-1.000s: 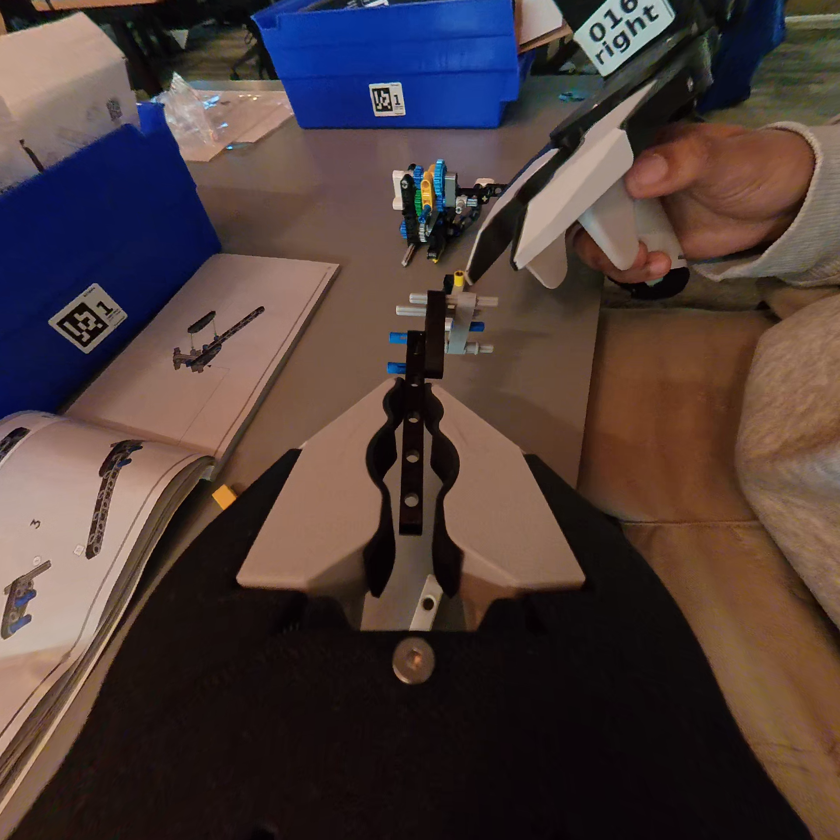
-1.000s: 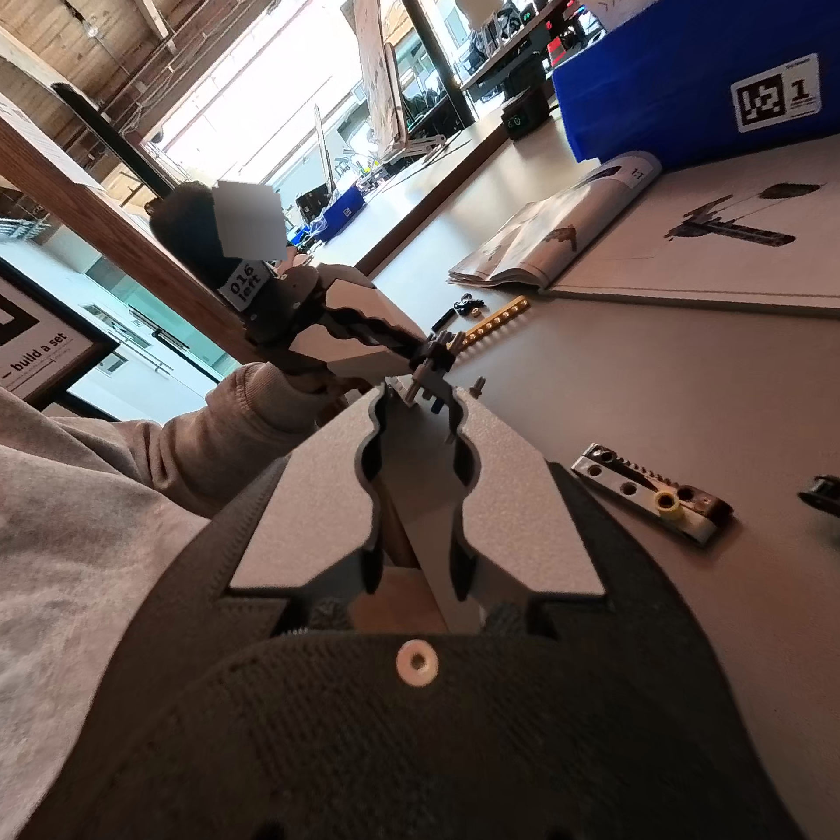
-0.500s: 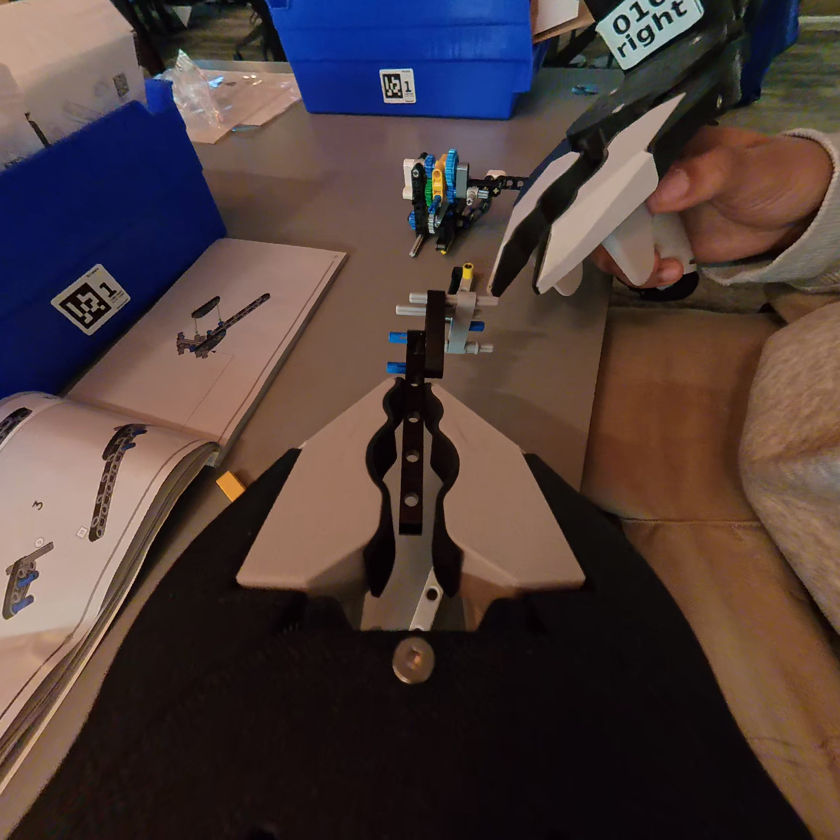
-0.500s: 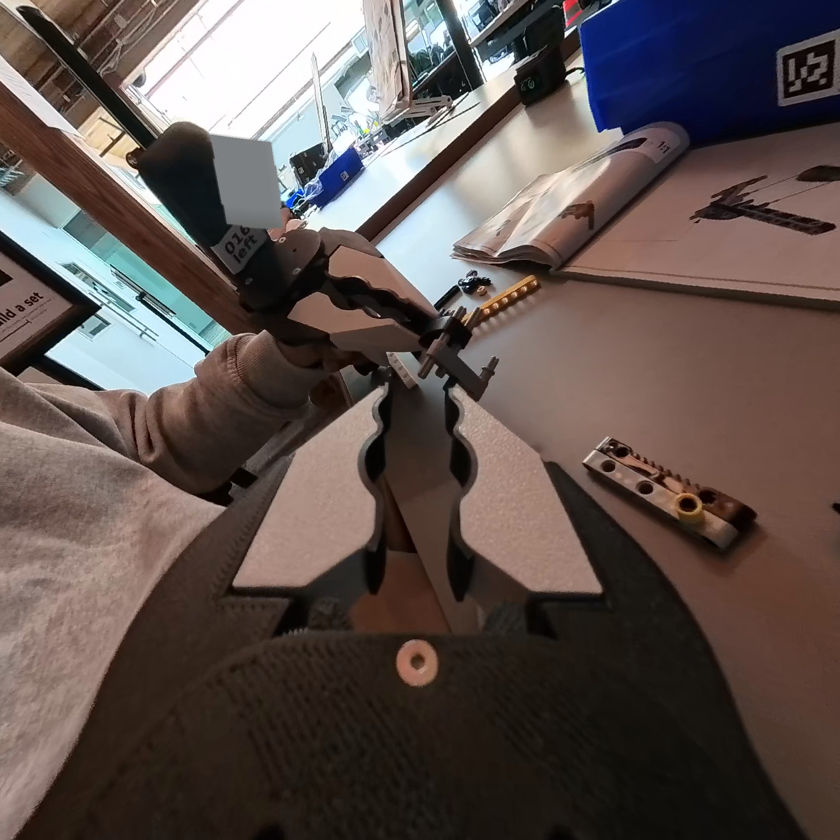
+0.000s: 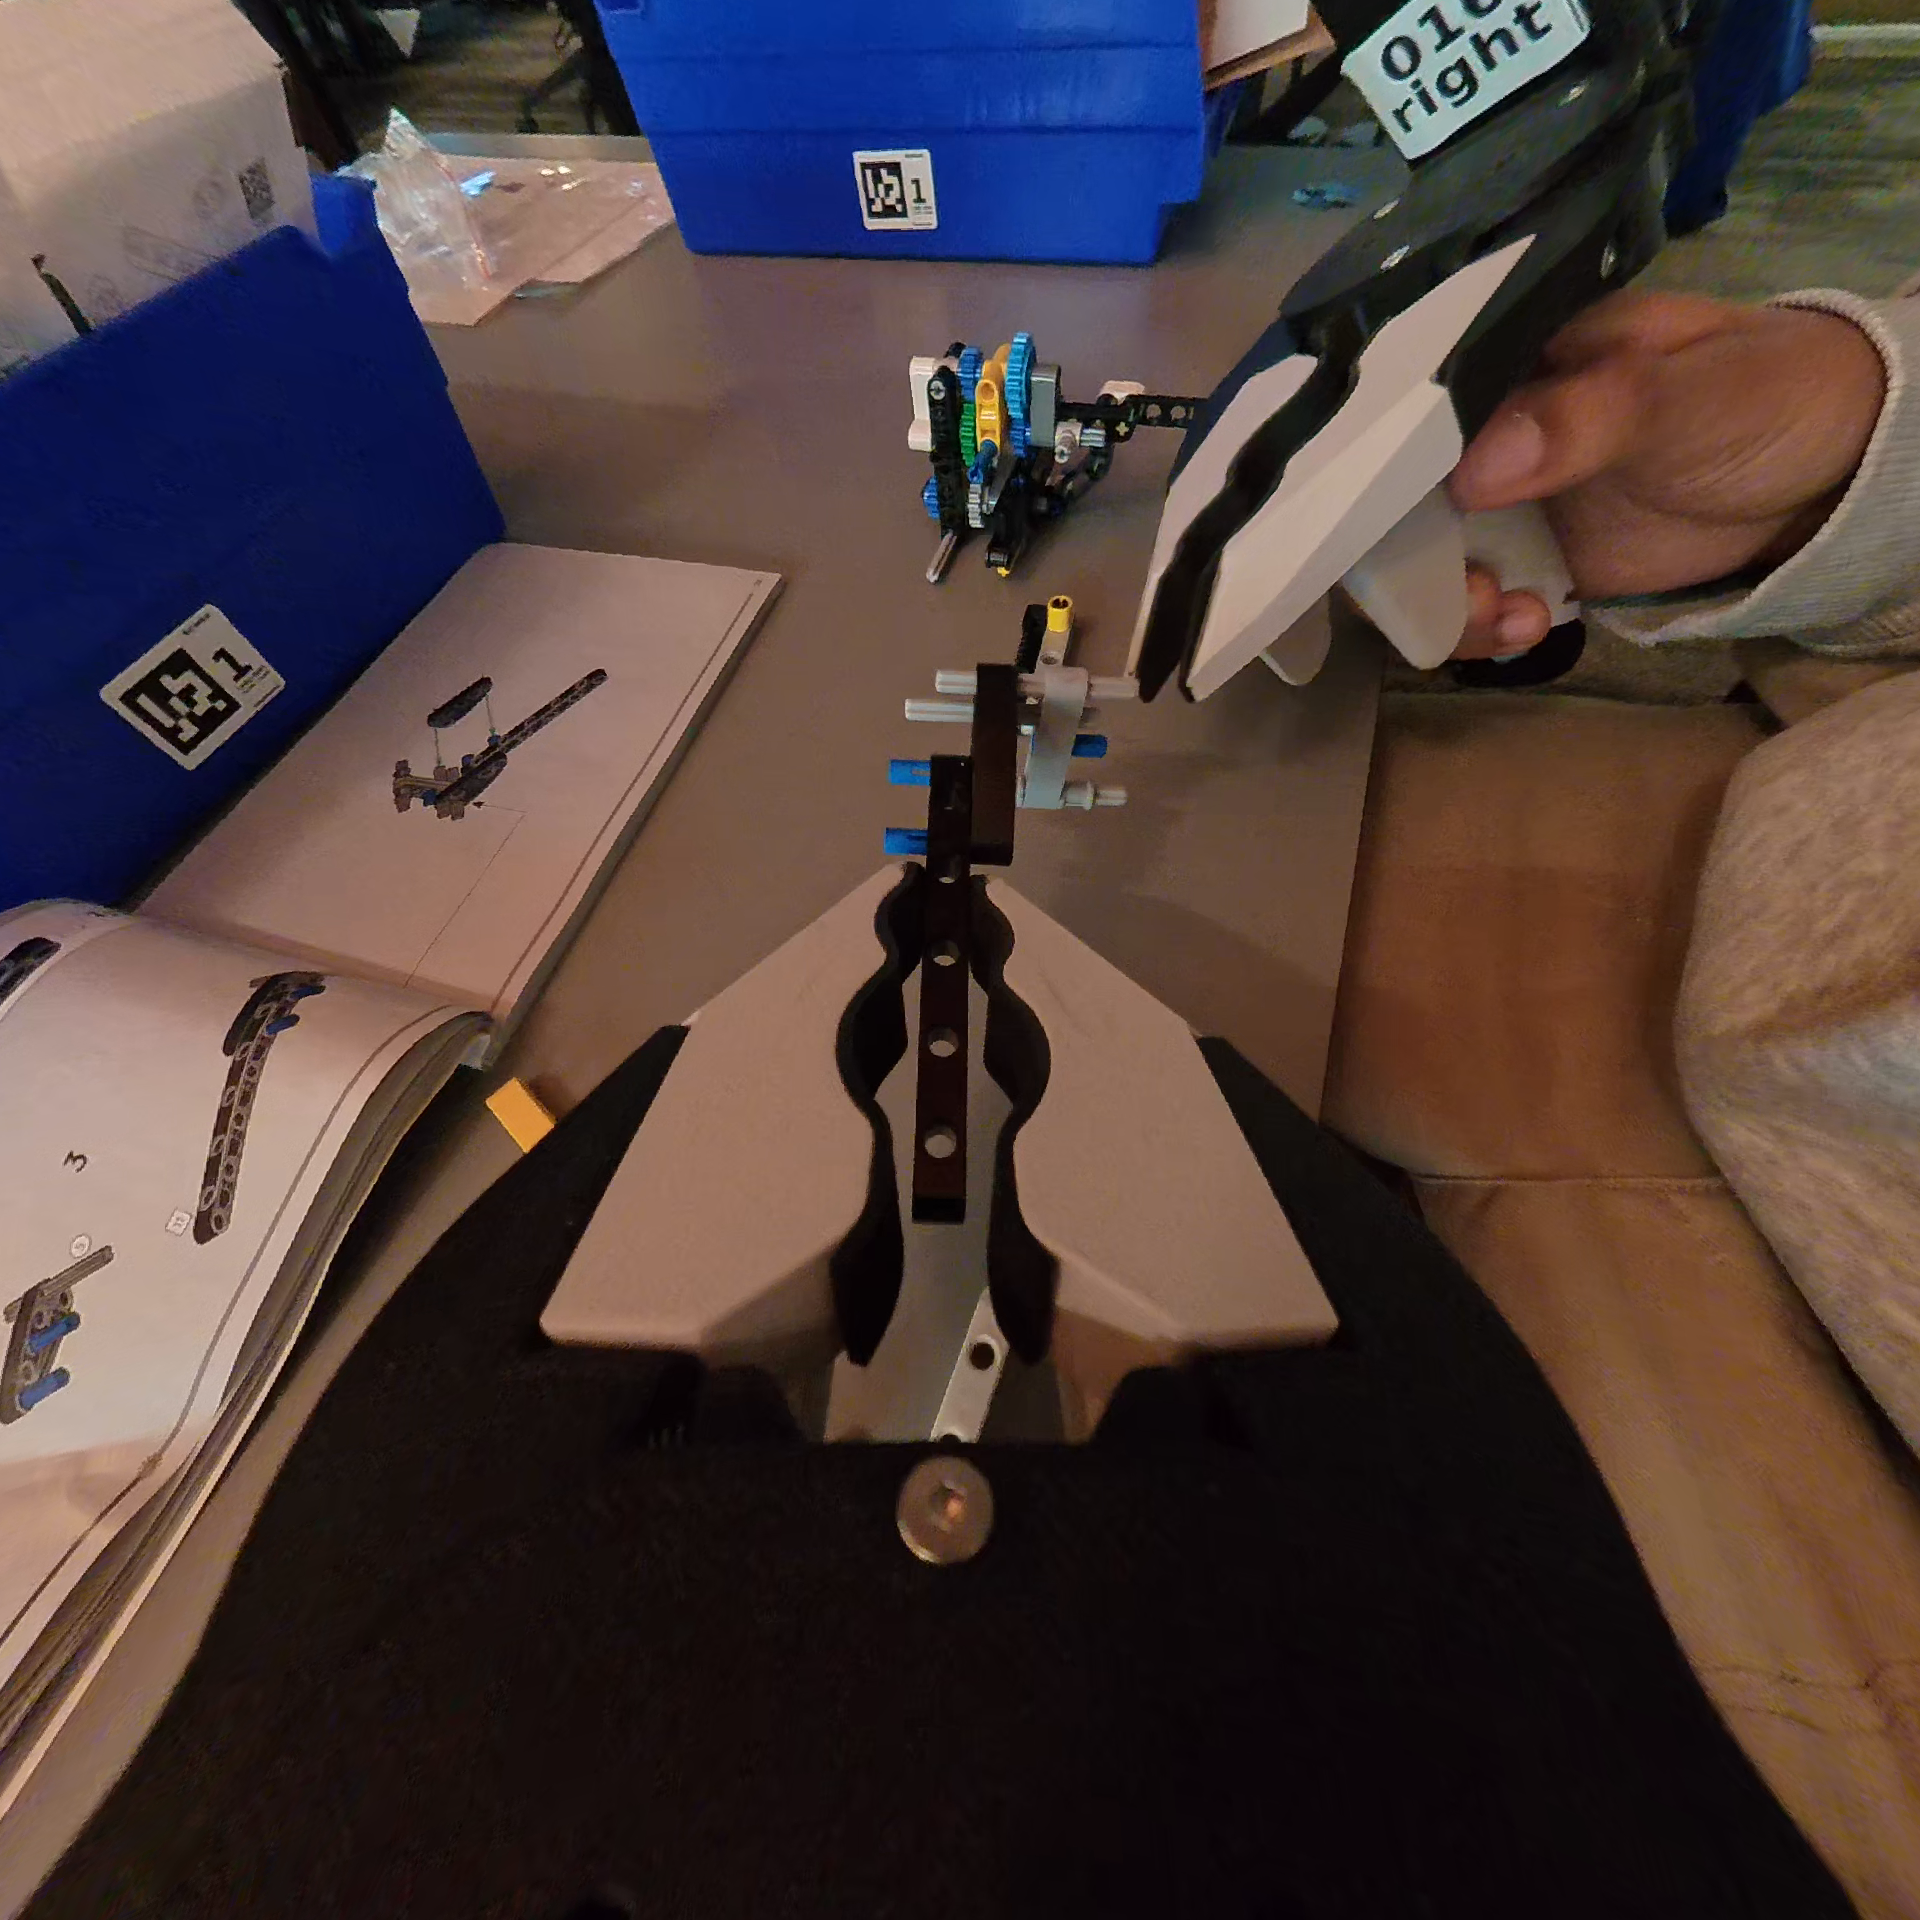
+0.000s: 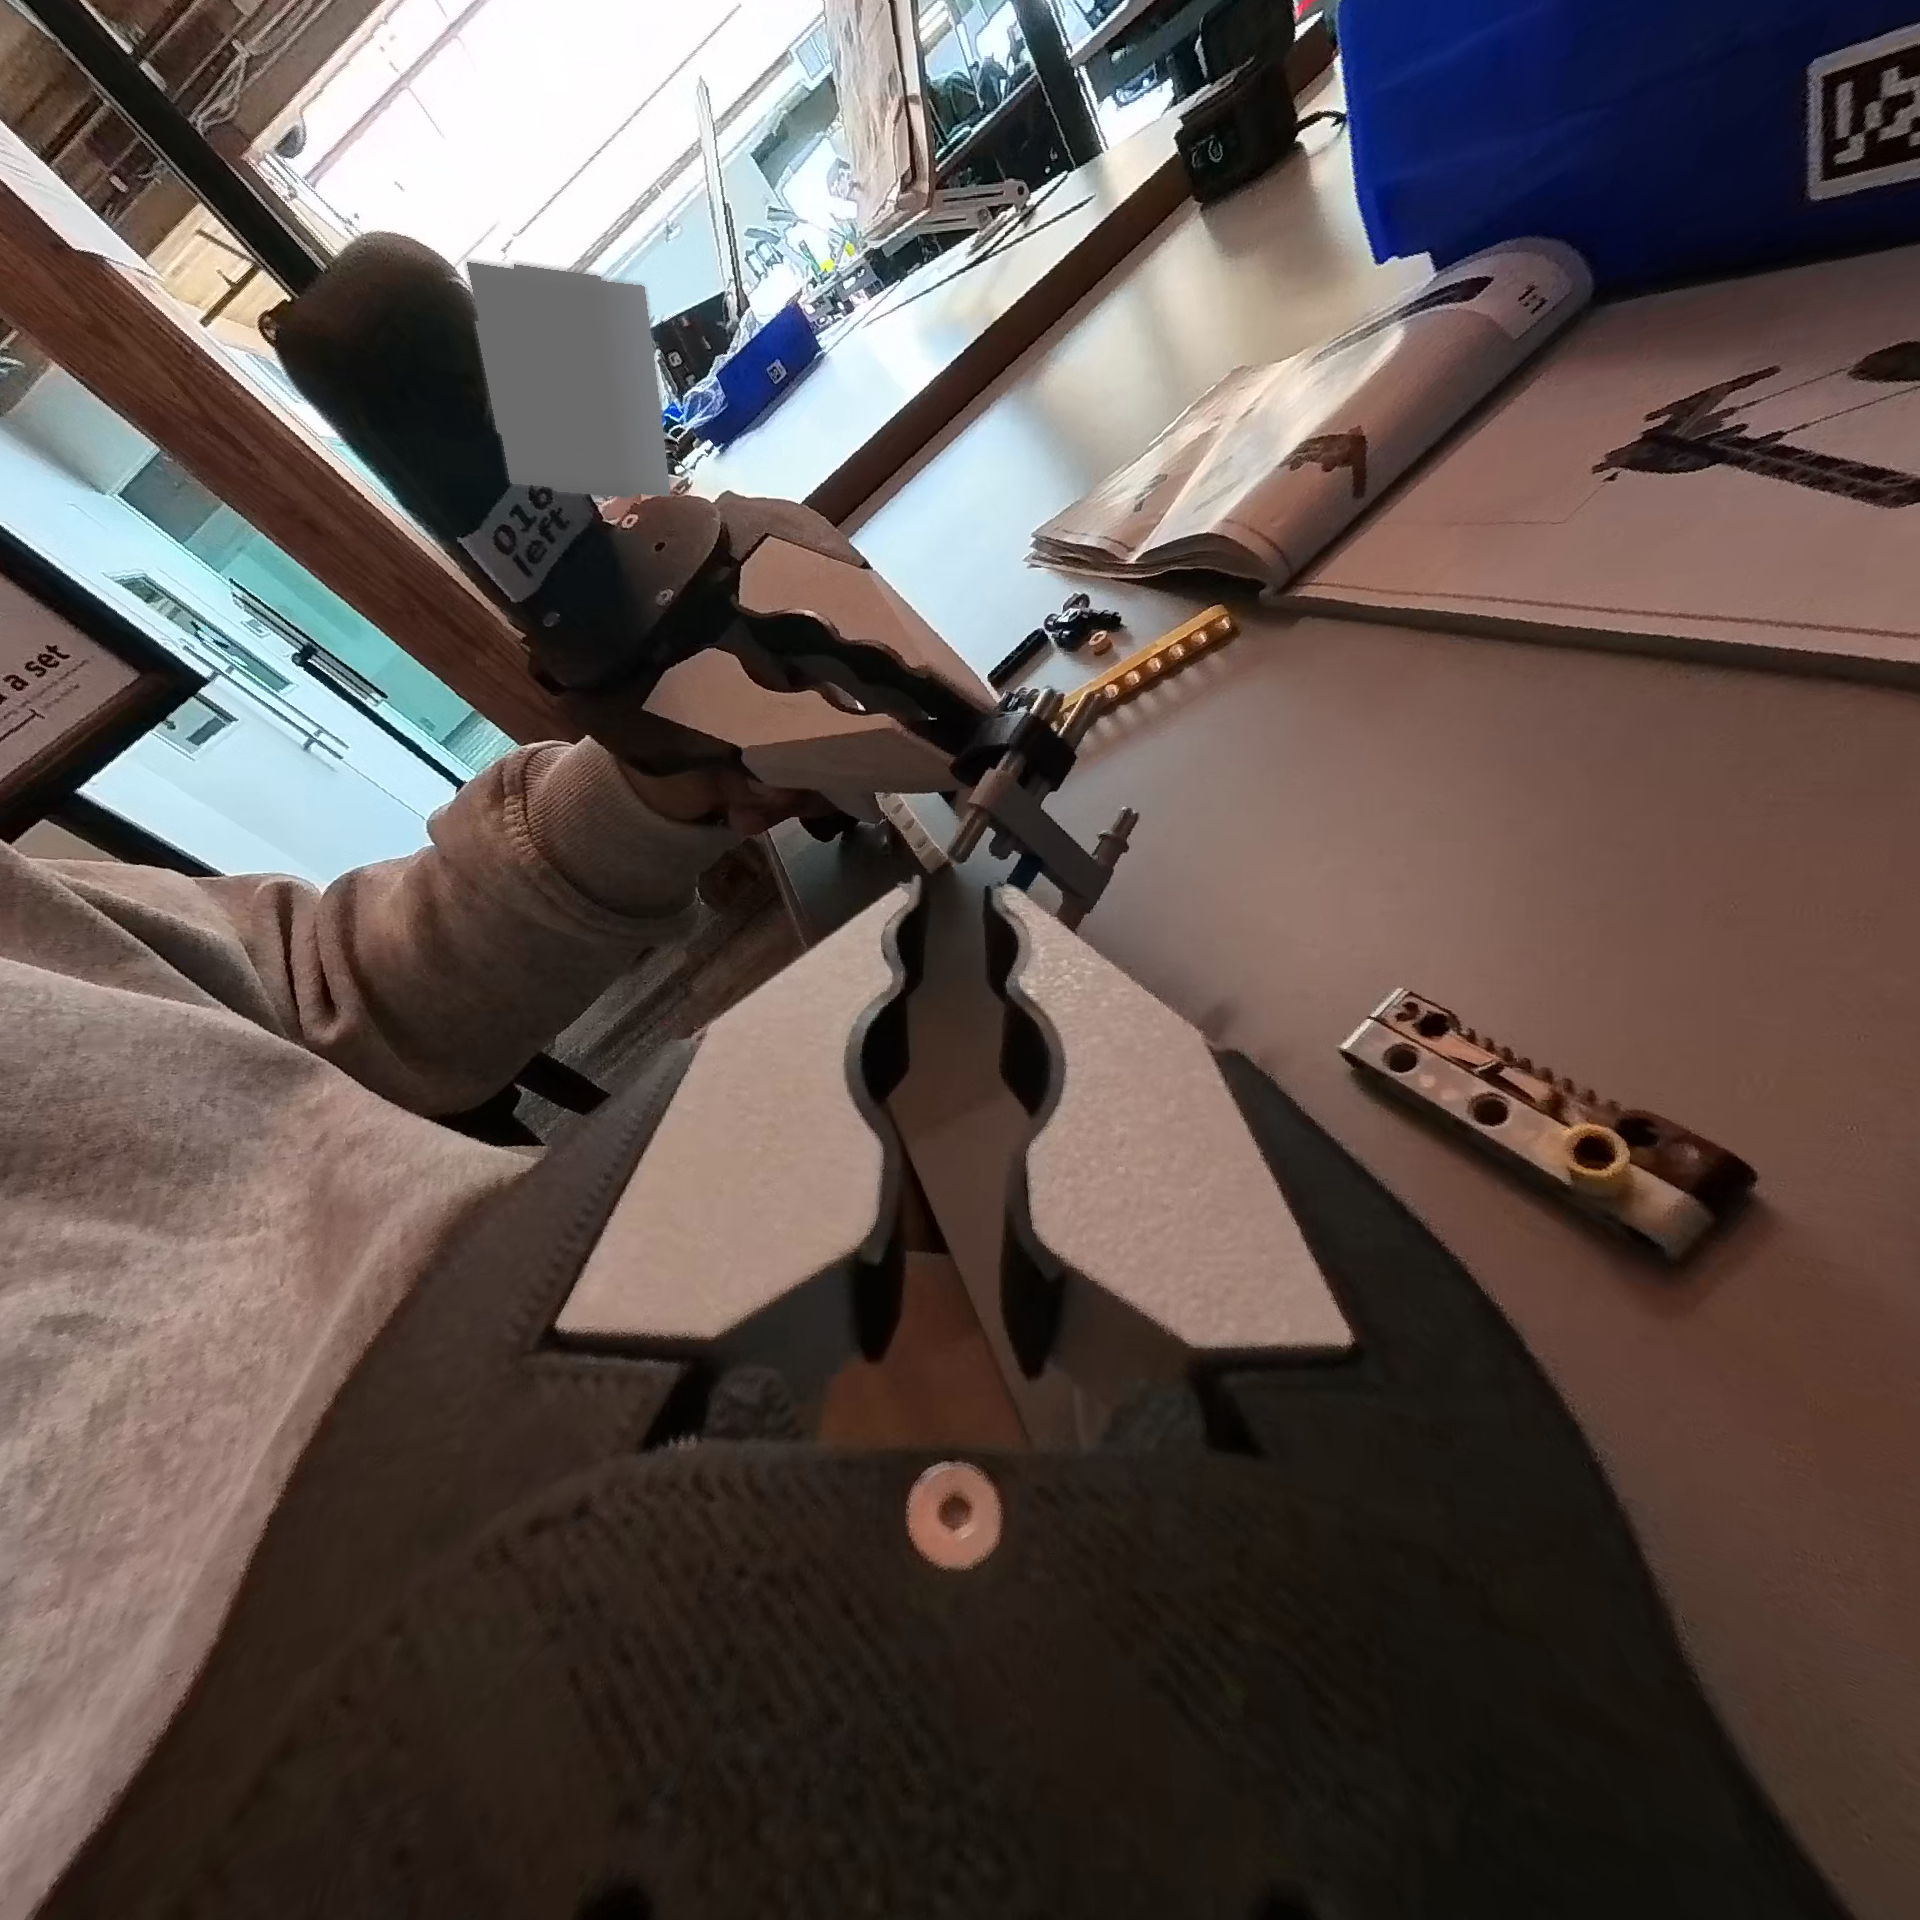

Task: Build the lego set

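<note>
My left gripper is shut on a black holed beam. The beam carries a small sub-assembly at its far end: a second black beam, a grey connector, grey axles and blue pins, held above the grey table. My right gripper is empty, its jaws a narrow gap apart. In the left wrist view its tips sit just right of the connector's top axle. The right wrist view shows the left gripper with the sub-assembly straight ahead.
A colourful gear assembly stands behind. A grey rack piece with a yellow bush lies on the table, also in the left wrist view. Open instruction booklet, blue bins, yellow beam. Beige seat beyond the table's right edge.
My right gripper has narrowed its jaws and pulled back a little from the sub-assembly. The left gripper has kept its hold on the beam with little movement.
</note>
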Motion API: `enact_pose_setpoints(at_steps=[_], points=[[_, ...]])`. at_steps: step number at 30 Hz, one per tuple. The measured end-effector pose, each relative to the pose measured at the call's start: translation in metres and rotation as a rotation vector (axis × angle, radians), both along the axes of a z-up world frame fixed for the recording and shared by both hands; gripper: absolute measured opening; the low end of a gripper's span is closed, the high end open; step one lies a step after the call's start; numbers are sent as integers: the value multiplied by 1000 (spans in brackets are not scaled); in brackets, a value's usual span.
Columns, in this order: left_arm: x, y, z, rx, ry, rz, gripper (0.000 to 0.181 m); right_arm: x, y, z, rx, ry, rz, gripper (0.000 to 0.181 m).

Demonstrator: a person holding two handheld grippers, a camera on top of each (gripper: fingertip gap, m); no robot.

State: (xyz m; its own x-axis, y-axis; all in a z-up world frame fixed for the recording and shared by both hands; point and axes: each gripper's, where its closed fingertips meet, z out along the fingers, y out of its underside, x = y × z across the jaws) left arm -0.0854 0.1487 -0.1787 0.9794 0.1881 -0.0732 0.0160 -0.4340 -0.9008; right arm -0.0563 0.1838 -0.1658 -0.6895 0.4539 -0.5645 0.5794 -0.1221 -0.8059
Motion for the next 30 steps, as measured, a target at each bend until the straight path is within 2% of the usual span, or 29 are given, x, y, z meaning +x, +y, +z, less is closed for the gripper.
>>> enact_pose_setpoints(at_steps=[16, 30], points=[[10, 5, 0, -2, 11, -44, 5, 0, -1, -2, 8, -8, -8, 3], [7, 3, 0, -5, 15, -29, 5, -1, 0, -2, -4, -18, -13, 9]])
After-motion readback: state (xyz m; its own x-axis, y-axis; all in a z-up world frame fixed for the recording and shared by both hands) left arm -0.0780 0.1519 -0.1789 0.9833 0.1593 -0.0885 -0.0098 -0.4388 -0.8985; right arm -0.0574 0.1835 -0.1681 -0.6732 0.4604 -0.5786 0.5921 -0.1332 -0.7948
